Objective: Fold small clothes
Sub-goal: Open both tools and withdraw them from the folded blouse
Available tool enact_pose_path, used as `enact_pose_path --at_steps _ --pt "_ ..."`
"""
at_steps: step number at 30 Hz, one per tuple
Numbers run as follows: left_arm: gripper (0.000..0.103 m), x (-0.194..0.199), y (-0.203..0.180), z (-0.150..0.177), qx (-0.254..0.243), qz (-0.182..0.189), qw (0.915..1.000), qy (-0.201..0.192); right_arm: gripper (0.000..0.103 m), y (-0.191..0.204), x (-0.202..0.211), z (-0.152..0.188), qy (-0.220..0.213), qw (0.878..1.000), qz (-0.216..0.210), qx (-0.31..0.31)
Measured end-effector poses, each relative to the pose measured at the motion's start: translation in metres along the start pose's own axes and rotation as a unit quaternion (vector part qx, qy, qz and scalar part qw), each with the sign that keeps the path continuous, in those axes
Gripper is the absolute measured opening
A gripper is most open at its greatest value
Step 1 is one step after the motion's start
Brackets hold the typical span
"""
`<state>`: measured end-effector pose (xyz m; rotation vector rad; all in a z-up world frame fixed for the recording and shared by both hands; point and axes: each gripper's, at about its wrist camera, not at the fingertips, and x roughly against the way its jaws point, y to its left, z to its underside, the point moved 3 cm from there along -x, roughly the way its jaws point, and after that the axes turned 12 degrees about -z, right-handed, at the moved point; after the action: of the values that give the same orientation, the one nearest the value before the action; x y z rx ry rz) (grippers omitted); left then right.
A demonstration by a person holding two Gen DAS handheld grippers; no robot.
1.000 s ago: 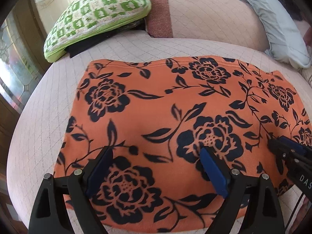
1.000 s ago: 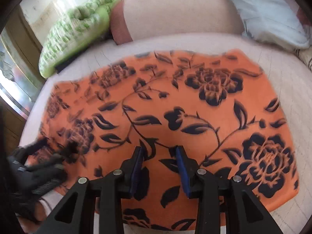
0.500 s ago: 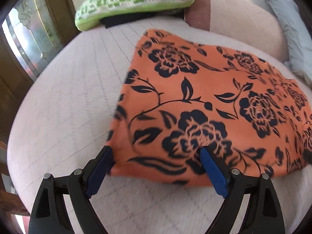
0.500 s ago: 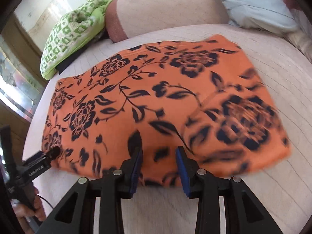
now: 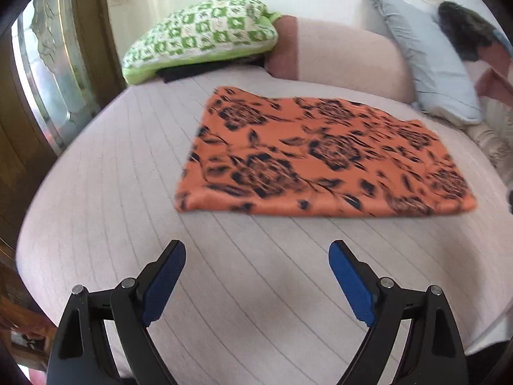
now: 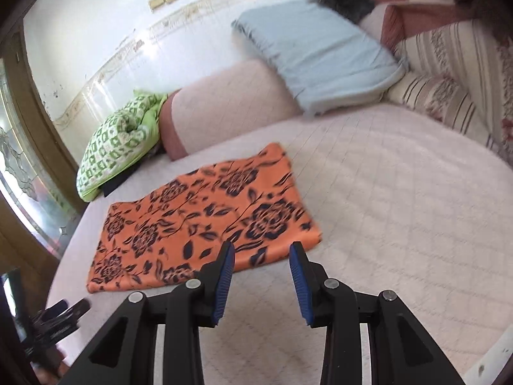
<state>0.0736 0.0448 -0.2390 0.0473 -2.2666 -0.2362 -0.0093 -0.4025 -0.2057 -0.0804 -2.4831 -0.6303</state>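
Note:
An orange cloth with black flowers (image 5: pixel 323 157) lies folded flat as a rectangle on the pale quilted bed (image 5: pixel 128 166). In the left wrist view my left gripper (image 5: pixel 256 250) stands wide open over bare mattress, short of the cloth's near edge, with nothing between its blue pads. In the right wrist view the same orange cloth (image 6: pixel 198 221) lies ahead and to the left. My right gripper (image 6: pixel 261 250) hangs partly open just short of the cloth's near right corner, gripping nothing. The left gripper (image 6: pixel 64 314) shows blurred at the lower left edge.
A green and white checked pillow (image 5: pixel 205 35) lies on something dark at the bed's far left. A pale blue pillow (image 6: pixel 317 51) and striped floral bedding (image 6: pixel 449 96) sit at the far right by the pink headrest (image 5: pixel 346 57). A wooden-framed glass door (image 5: pixel 48 73) is on the left.
Both grippers have drawn back and up from the cloth, which lay right under them before. The cloth stays flat on the bed, and both views now take in more of the room.

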Motion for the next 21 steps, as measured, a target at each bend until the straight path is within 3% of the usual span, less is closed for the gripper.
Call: enact_pose_path --at_steps 5,15,21 --pt "0.091 0.01 -0.014 0.012 0.004 0.011 0.9993 0.035 0.039 -0.009 -0.013 -0.002 0.013 0.999 -0.022 -0.033" --pt "0.091 0.02 -0.038 0.012 0.0 0.008 0.9983 0.058 0.039 -0.005 -0.034 -0.005 0.032 0.997 -0.062 -0.037" --pt "0.091 0.029 -0.05 0.006 -0.016 -0.003 0.9989 0.043 0.039 0.004 -0.04 -0.006 0.039 0.997 -0.068 -0.017"
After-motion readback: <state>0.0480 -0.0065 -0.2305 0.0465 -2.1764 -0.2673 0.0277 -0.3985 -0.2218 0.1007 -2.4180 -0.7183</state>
